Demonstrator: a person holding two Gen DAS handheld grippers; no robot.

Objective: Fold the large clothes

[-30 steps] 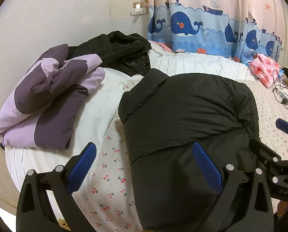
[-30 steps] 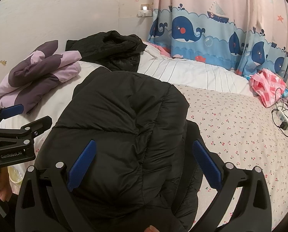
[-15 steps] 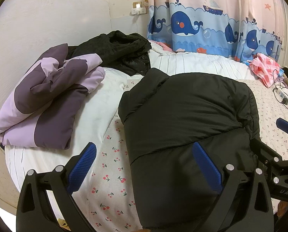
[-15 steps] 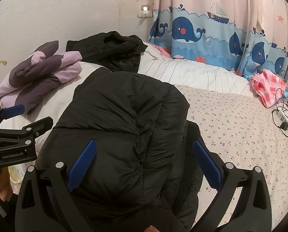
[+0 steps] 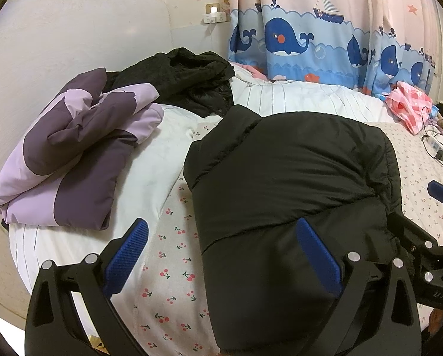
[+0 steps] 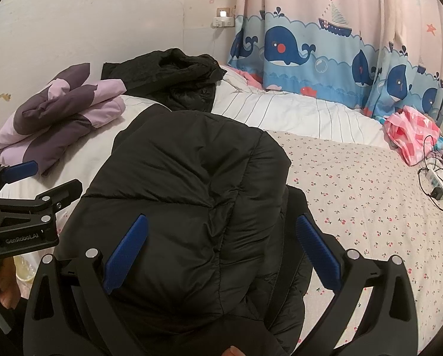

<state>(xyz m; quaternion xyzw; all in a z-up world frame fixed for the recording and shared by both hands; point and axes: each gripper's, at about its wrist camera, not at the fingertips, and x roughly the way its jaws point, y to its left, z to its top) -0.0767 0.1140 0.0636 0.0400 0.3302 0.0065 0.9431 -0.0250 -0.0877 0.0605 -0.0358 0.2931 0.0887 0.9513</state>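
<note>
1. Left wrist view, nearest: left gripper (image 5: 221, 255) with jaws spread wide, clamping nothing; one blue pad (image 5: 126, 259) over the cherry-print sheet (image 5: 168, 270), the other over the near left part of the black puffer jacket (image 5: 286, 195).
2. Right wrist view, nearest: right gripper (image 6: 221, 252) likewise released and wide apart, both pads poised over the jacket's near end, gripping no fabric.
3. Just beyond the pads: jacket lying on the bed as a compact, bulky bundle, collar end pointing away, one sleeve or side panel tucked down along its right edge. Contact between pads and fabric: cannot tell.
4. Step in hand, as a judgement: fold looking nearly finished, both tools let go, bundle being checked or about to be pressed flat.
5. Next move, probably: either closing both grippers on the near hem for one more fold toward the collar, or sliding under the bundle to carry it aside; needing a deep bite, since puffy slick fabric tends to spring open.
6. Farther left: folded purple-and-lilac jacket (image 5: 73, 154) resting on the white striped duvet (image 5: 304, 101), well apart from the black one.
7. Behind that: crumpled black garment (image 5: 191, 80) heaped by the headboard, apparently unfolded.
8. Far right: pink checked cloth (image 6: 411, 133) and a power strip (image 6: 436, 182) near the bed edge.
9. Farthest: whale-print curtain (image 6: 310, 56).
</note>
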